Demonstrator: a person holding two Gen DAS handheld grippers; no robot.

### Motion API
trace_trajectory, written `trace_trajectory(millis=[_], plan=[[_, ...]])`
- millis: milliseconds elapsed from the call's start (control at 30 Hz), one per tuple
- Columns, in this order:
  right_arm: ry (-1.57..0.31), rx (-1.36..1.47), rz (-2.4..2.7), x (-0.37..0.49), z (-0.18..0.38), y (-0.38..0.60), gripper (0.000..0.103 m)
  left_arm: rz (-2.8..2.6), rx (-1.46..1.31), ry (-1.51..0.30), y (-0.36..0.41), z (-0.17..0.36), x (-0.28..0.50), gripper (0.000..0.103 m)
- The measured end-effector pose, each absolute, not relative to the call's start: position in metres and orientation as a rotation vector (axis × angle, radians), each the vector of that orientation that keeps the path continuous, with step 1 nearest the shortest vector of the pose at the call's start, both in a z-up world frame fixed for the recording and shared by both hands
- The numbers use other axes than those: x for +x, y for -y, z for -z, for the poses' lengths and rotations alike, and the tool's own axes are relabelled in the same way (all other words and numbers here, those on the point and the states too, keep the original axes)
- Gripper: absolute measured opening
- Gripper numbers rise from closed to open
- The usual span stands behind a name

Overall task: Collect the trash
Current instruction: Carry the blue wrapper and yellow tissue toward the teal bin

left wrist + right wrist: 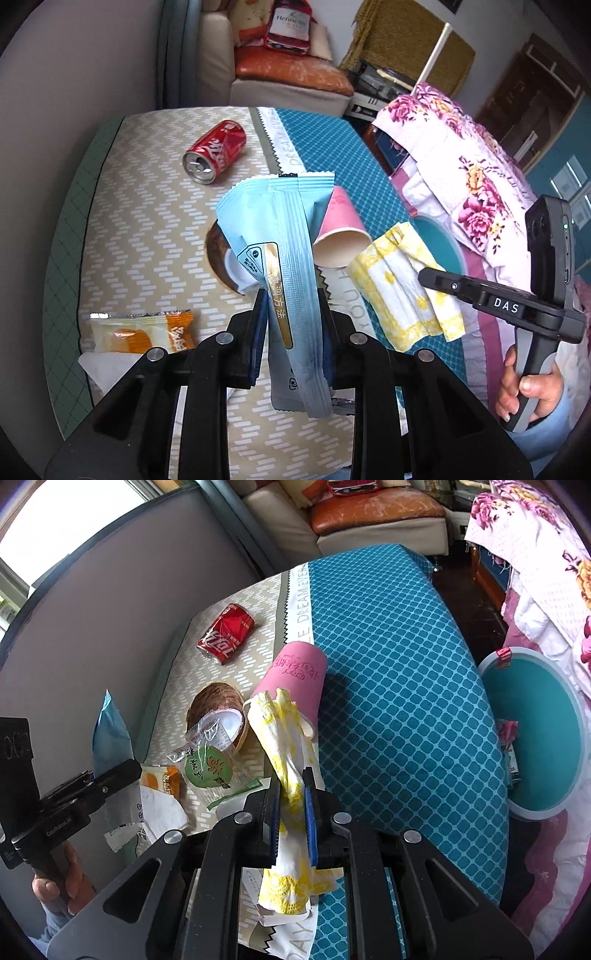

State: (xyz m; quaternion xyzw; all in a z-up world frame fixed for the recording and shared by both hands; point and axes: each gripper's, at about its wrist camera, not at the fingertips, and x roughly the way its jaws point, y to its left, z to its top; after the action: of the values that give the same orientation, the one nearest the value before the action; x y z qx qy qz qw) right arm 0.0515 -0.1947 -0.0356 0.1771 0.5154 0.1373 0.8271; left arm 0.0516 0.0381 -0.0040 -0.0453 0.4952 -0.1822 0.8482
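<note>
My left gripper (293, 314) is shut on a light blue snack wrapper (284, 236) and holds it upright above the table. My right gripper (291, 797) is shut on a yellow-and-white patterned napkin (286, 738), which also shows in the left wrist view (402, 288). A pink paper cup (295, 672) lies on its side just beyond the napkin. A red cola can (226, 633) lies on its side farther back. A brown coconut-shell cup (218, 710), a green wrapper (208, 768) and an orange snack packet (147, 332) lie on the table.
A teal round bin (535, 731) stands to the right of the table, beside a floral cloth (535, 546). White paper scraps (159, 812) lie near the table's front left. A grey wall (92, 609) runs along the left. A sofa (369, 513) stands behind.
</note>
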Motion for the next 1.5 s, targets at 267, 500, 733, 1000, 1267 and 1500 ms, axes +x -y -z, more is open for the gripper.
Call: trace_trajectory(millis=[267,500,733,1000,1267,1500], plan=[[-1.028,0.407,-0.248,0.043,0.019,0.228,0.011,0.46,-0.036,-1.052,0.012,0.006,0.058,0.026],[-0.948,0.448,-0.178,0.039,-0.001,0.272,0.011,0.554,0.021,-1.06,0.068,0.007,0.062,0.026],[-0.899,0.477,-0.075,0.037,-0.008,0.33,0.011,0.637,0.086,-1.069,0.138,0.012,0.076,0.026],[-0.895,0.499,0.014,0.033,0.002,0.391,0.011,0.696,0.15,-1.105,0.208,0.028,0.09,0.026],[-0.907,0.553,0.066,0.031,0.023,0.436,0.011,0.727,0.187,-1.135,0.26,0.041,0.104,0.026],[-0.922,0.581,0.086,0.031,0.038,0.457,0.011,0.746,0.215,-1.159,0.292,0.053,0.108,0.026]])
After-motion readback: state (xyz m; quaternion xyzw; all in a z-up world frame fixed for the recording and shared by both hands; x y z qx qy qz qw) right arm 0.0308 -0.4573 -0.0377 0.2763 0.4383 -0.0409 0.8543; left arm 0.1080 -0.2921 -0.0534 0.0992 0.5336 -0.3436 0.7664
